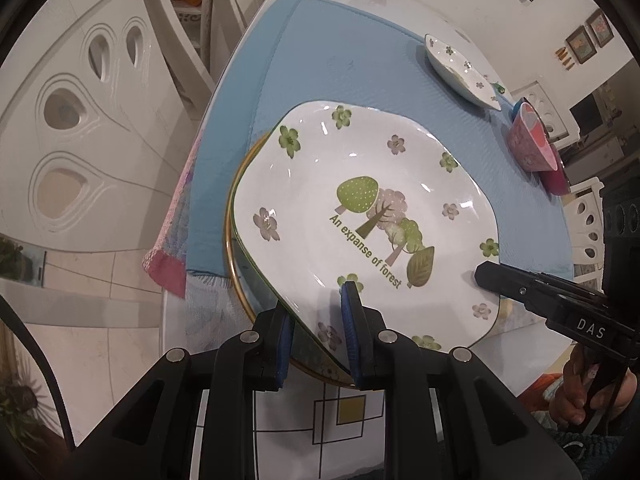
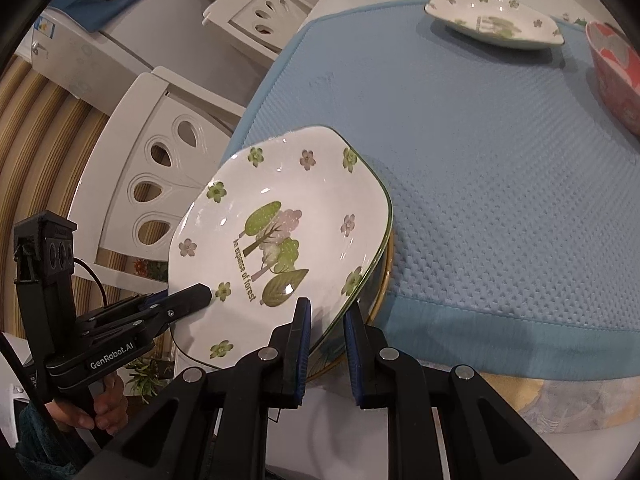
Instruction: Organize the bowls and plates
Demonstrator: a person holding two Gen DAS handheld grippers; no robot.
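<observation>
Left wrist: both grippers' fingers apparently pinching forest plate rim.

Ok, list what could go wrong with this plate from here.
1. Both the left hand-held gripper and the right hand-held gripper pinch only the thin near rim of the forest plate; it may slip or tilt.
2. It sits over a gold-rimmed plate at the blue mat's edge, overhanging the table; a slip could send it to the floor.
3. Uneven pulls could chip the rim.
</observation>
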